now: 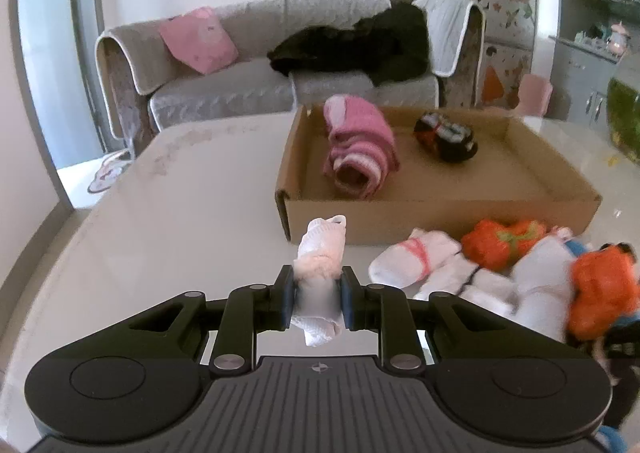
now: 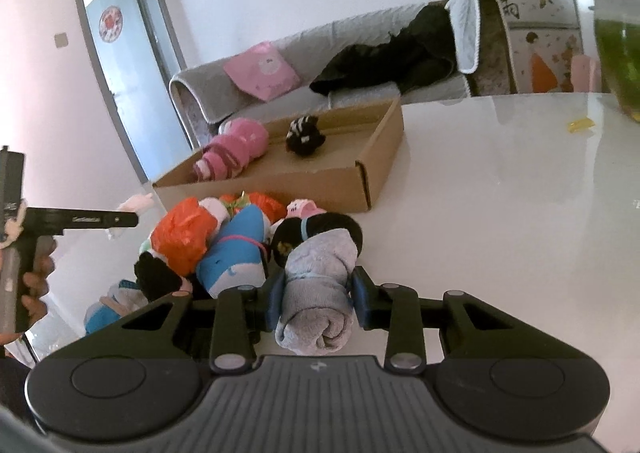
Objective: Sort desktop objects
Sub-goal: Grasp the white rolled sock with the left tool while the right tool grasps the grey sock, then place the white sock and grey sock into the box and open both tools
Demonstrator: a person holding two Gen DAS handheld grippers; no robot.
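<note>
My left gripper [image 1: 318,295] is shut on a rolled white sock [image 1: 320,253], held just above the white table. Ahead stands a shallow cardboard box [image 1: 440,219] holding a pink striped sock roll [image 1: 360,149] and a black patterned roll [image 1: 446,137]. My right gripper [image 2: 318,299] is shut on a grey sock roll [image 2: 320,285] with a black cuff. A pile of rolled socks [image 2: 224,241], orange, blue, white and black, lies left of it, in front of the cardboard box [image 2: 360,181]. In the left wrist view the same pile [image 1: 500,265] lies at the right.
A glass jar of green contents [image 2: 620,33] stands at the table's far right. A grey sofa [image 1: 240,85] with a pink cushion and dark clothing sits beyond the table. A hand holding the other gripper's handle [image 2: 24,253] shows at the left edge of the right wrist view.
</note>
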